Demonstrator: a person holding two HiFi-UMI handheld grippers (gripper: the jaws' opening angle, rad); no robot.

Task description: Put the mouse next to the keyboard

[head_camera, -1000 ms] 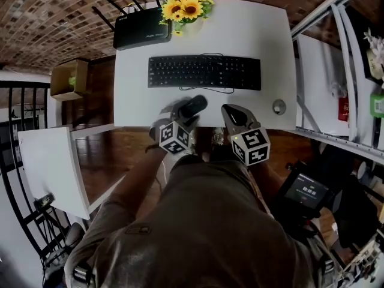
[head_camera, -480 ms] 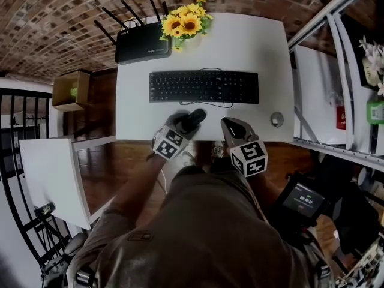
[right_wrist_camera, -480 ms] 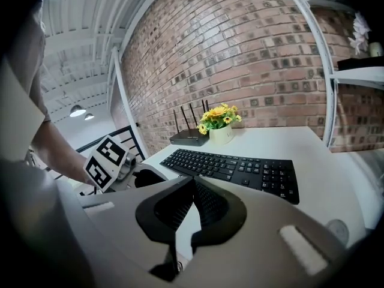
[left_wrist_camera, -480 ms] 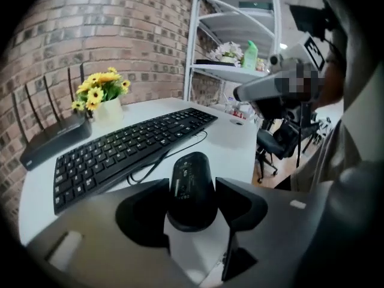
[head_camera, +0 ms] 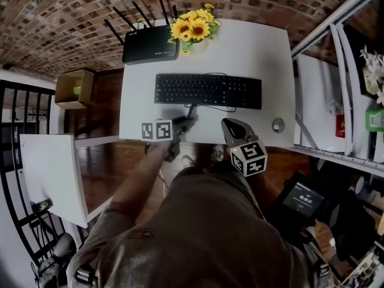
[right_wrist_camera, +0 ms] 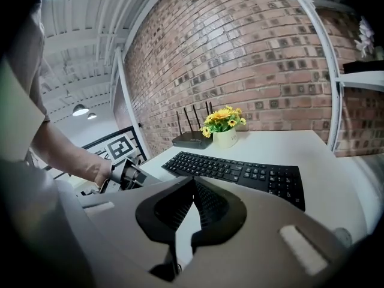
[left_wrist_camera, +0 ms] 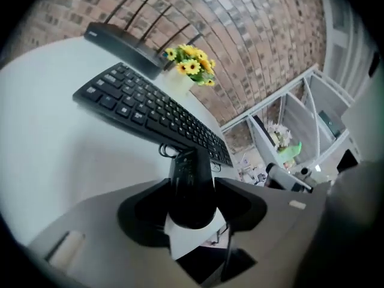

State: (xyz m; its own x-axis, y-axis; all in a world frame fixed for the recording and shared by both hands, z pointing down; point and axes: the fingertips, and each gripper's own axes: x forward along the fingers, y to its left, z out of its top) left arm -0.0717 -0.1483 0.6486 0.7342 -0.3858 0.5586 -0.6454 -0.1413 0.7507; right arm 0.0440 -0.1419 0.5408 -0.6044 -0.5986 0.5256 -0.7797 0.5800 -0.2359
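Black: one mouse (left_wrist_camera: 192,185), one keyboard (left_wrist_camera: 150,110) | left jaws tightening on mouse | right jaws clenched

Soft, even light leaves the white table (head_camera: 264,47) bright without glare. Fisheye bending darkens all corners; the left gripper (head_camera: 187,120) is motion-blurred.

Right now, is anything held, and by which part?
Left gripper holds the mouse by its sides, jaws just closing tighter on it; right gripper shut, empty.
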